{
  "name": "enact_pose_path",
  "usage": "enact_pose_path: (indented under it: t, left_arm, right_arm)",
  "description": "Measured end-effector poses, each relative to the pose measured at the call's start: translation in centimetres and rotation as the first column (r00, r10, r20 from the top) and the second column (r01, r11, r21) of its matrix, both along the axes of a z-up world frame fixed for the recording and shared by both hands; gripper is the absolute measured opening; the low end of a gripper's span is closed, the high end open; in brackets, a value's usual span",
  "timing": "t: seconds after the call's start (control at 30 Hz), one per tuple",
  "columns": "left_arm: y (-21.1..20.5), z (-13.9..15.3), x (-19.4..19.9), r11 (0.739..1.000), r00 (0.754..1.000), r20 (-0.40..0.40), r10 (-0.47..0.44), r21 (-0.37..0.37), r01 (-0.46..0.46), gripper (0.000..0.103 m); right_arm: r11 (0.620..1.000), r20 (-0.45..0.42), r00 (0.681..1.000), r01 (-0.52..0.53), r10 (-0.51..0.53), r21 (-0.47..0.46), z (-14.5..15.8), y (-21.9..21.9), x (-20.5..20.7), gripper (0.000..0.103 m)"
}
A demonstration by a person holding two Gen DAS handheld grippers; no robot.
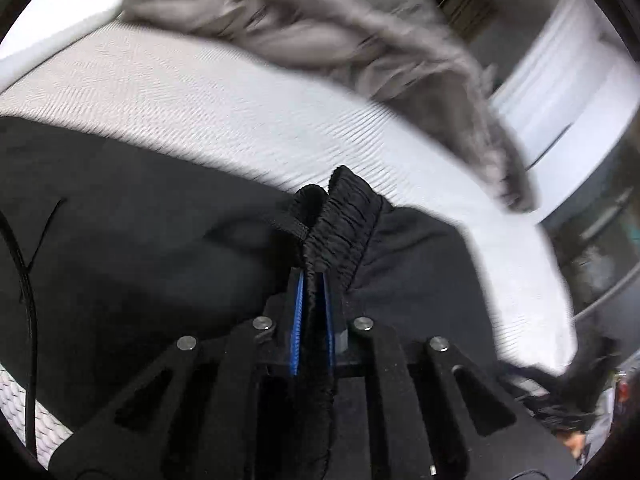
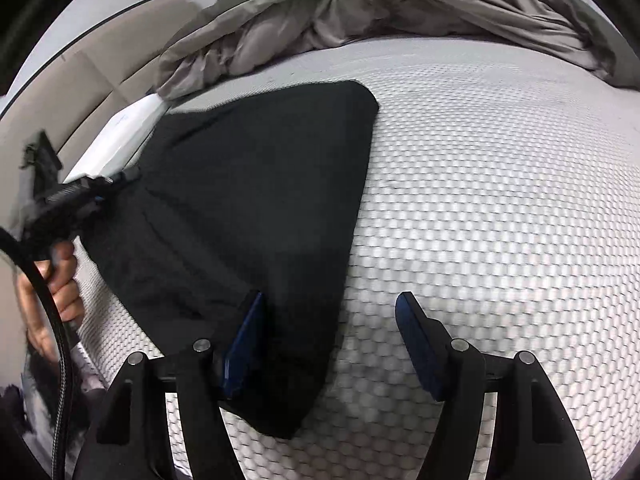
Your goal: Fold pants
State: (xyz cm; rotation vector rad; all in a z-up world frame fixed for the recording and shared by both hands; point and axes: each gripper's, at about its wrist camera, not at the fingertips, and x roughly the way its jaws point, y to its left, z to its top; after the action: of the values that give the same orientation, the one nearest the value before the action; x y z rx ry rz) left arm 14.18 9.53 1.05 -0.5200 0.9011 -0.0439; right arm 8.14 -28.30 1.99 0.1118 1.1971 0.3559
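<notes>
2 grippers are at work on the black pants [image 2: 256, 216], which lie on the bare quilted mattress [image 2: 500, 220], toward its left edge, with a grey duvet [image 2: 360, 8] heaped along the far edge. The left gripper [image 1: 313, 280] has its blue pads pressed tight on the gathered elastic waistband [image 1: 344, 216] — the band stands up bunched between them. In the right wrist view that same gripper [image 2: 116, 180] sits at the mattress's left edge, held by the person's hand [image 2: 60, 280], so the waist end points left. The right gripper [image 2: 332, 308] is spread wide and holds nothing; its left finger [image 2: 244, 344] lies over the cloth near the near corner of the pants, its right finger above bare mattress.

The cloth already looks doubled into a broad panel, so the step in hand seems to be a further fold or a straightening pull. The long axis is hard to fix; it seems to run from the waist at the left edge out toward the middle of the mattress. Next, the right gripper likely needs to close on the near corner so that both ends can be carried together — while the left pinch keeps the waistband taut.
</notes>
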Motion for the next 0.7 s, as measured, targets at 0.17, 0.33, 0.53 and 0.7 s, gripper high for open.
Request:
enact_pose_path:
  t: [0.17,0.33,0.53,0.7]
  left_arm:
    - [2.3,-0.5,-1.4,0.999,1.0,-0.004,0.018,0.038,-0.018,0.013]
    - [3.5,1.9,-4.4,0.994,0.996,0.055,0.072,0.074,-0.076,0.013]
    - [-1.1,3.8,-5.0,0.997,0.997,0.082,-0.017,0.07,0.012,0.021]
    - [-6.4,4.3,-4.3,0.993,0.994,0.063,-0.091,0.087,0.085,0.021]
  right_arm:
    - [1.0,-0.01,1.0,-0.014,0.013,-0.028,0.1,0.7,-0.5,0.068]
    - [1.0,-0.037,0.999,-0.009,0.009,0.004,1.1,-1.2,-2.6,0.068]
    - [0.982,-0.11,0.993,-0.026,0.047,0.188,0.8,-0.2,-3.0,0.038]
    - [0.984,-0.112,0.986,-0.11,0.126,0.142,0.6,2.0,-3.7,0.006]
